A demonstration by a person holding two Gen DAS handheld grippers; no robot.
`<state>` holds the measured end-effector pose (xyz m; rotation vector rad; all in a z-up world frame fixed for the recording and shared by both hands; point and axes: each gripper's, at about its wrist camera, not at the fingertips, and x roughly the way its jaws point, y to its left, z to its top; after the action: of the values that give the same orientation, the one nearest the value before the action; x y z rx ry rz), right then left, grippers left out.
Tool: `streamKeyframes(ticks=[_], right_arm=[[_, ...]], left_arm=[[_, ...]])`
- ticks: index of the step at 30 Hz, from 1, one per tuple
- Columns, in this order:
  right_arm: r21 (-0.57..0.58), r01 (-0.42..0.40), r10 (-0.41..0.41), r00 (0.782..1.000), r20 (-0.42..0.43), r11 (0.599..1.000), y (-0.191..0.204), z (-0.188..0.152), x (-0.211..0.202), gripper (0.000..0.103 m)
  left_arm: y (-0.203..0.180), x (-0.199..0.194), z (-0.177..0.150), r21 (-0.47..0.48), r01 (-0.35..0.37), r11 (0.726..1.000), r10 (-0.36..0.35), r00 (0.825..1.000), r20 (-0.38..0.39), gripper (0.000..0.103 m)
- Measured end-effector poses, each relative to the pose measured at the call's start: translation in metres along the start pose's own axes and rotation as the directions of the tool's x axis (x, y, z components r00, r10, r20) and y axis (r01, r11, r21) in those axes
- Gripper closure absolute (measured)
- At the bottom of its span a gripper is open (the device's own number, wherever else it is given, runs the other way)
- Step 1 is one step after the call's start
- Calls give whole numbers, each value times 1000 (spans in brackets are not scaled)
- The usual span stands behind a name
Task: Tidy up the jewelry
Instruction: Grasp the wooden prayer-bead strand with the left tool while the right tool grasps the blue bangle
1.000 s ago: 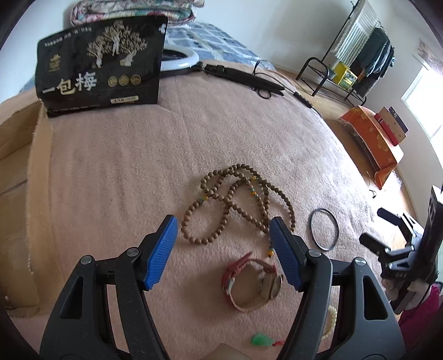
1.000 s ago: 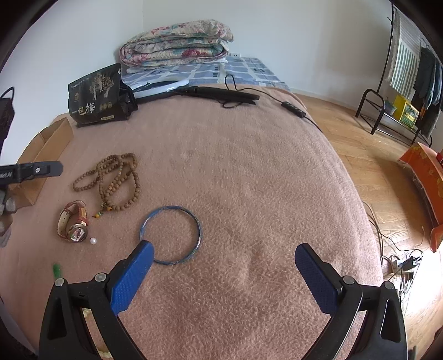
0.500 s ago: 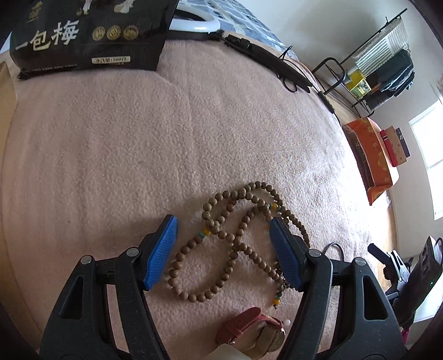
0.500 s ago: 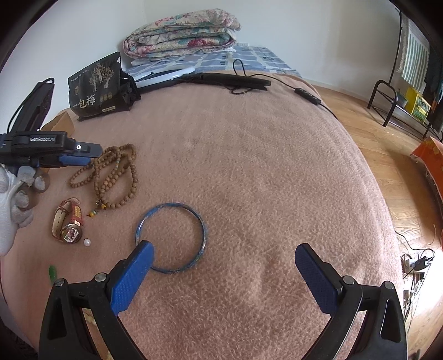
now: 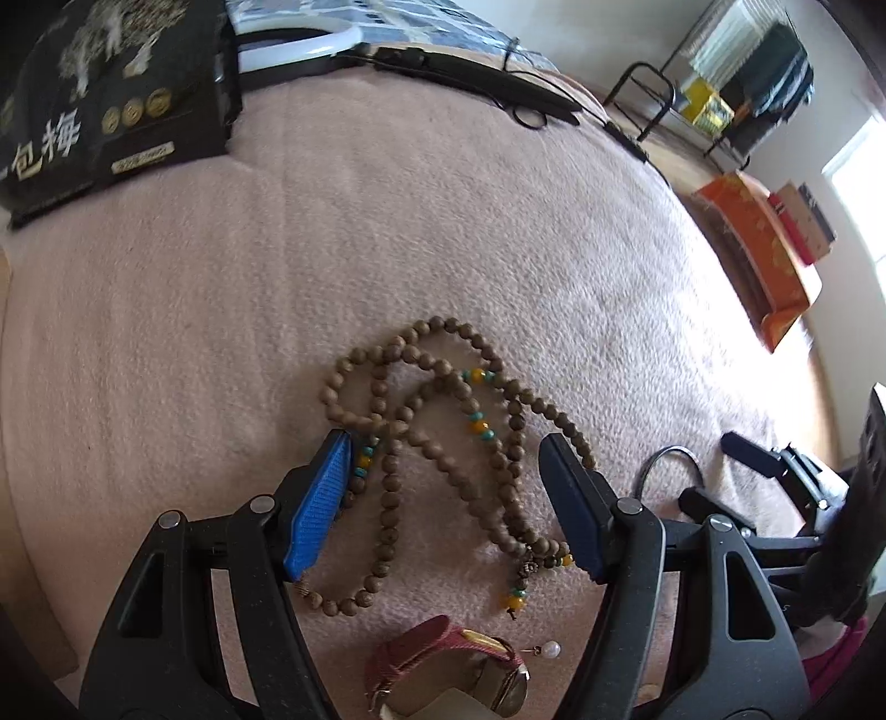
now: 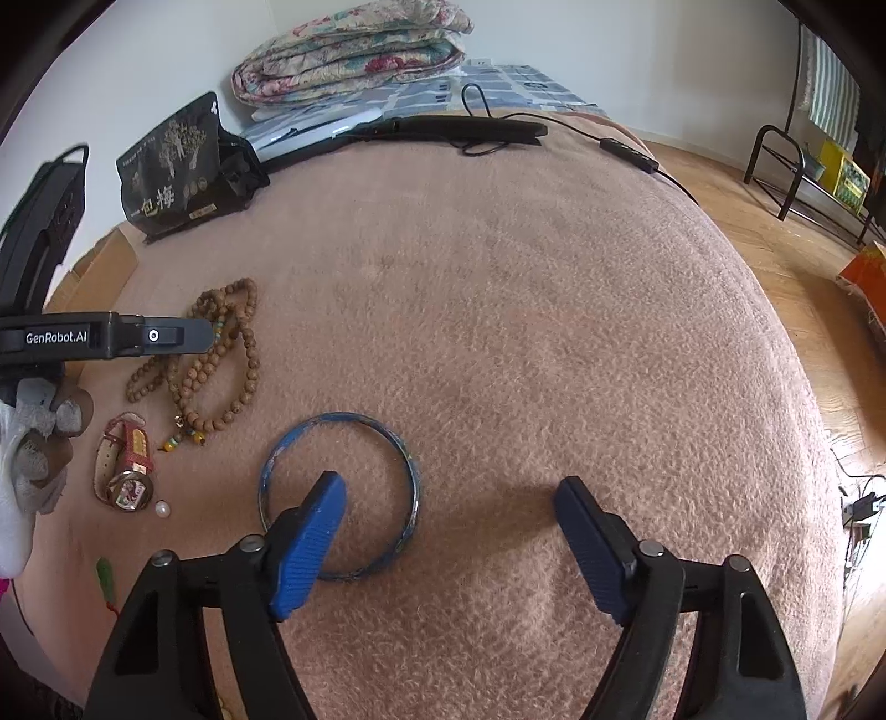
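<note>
A long string of brown wooden beads (image 5: 443,399) lies looped on the tan blanket (image 5: 387,221). My left gripper (image 5: 443,437) is open low over it, its blue fingers standing on either side of the loops. A red-strapped watch (image 5: 443,659) and a pearl (image 5: 551,648) lie just below. In the right wrist view, a blue bangle (image 6: 412,482) lies flat. My right gripper (image 6: 449,482) is over it with its jaws closing: the left finger (image 6: 315,526) stands inside the ring, the right one outside, and neither pad presses the rim. The beads (image 6: 221,360) and watch (image 6: 124,465) lie to the left.
A black snack bag (image 6: 171,171) stands at the blanket's far left by a cardboard box (image 6: 94,266). A black bar with a cable (image 6: 459,127) and a folded quilt (image 6: 354,50) lie at the back. A green pendant (image 6: 104,576) lies near a gloved hand (image 6: 33,443).
My left gripper has moved forward and down, from over the watch to astride the beads. My right gripper has sunk, its jaws have narrowed, and its left finger now stands inside the bangle.
</note>
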<state>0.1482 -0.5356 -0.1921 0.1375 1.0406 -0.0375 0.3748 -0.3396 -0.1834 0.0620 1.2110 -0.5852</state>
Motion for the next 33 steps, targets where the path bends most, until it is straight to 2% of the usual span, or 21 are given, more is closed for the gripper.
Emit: streamKeyframes(ticks=[2, 5, 9, 12, 16, 19, 23, 24, 25, 27, 33], right_arm=[[-22, 15, -15, 1000, -2, 1000, 4, 1, 0, 30], [-5, -19, 19, 1000, 12, 1000, 4, 0, -5, 29], [6, -74, 74, 997, 21, 997, 7, -2, -7, 13], [-5, -88, 88, 996, 23, 996, 13, -3, -6, 11], [-41, -83, 84, 996, 15, 996, 25, -2, -1, 8], [-92, -58, 59, 998, 6, 994, 39, -4, 4, 6], [-152, 16, -18, 1000, -8, 988, 50, -8, 12, 10], [-159, 21, -22, 1000, -4, 987, 50, -9, 11, 13], [-158, 20, -21, 1000, -3, 987, 49, -10, 11, 16], [-151, 21, -21, 1000, -1, 988, 46, -10, 8, 29], [-121, -9, 9, 1000, 1, 993, 37, -10, 4, 29]], left_arm=[[-9, 2, -2, 37, -24, 999, 24, 1000, -3, 32], [-20, 6, -5, 73, -55, 996, 56, 998, -7, 32], [-32, 13, -8, 119, -115, 986, 116, 993, -1, 32], [-36, 16, -9, 134, -142, 981, 141, 990, 14, 32], [-36, 16, -10, 140, -158, 978, 154, 987, 34, 43], [-37, 16, -9, 151, -165, 975, 159, 986, 49, 59], [-37, 14, -10, 167, -161, 973, 152, 986, 68, 88], [-37, 13, -10, 169, -160, 973, 150, 986, 71, 91], [-37, 12, -11, 170, -158, 973, 148, 986, 75, 92], [-36, 10, -12, 169, -156, 973, 144, 986, 82, 92], [-35, -1, -12, 140, -120, 983, 107, 989, 98, 92]])
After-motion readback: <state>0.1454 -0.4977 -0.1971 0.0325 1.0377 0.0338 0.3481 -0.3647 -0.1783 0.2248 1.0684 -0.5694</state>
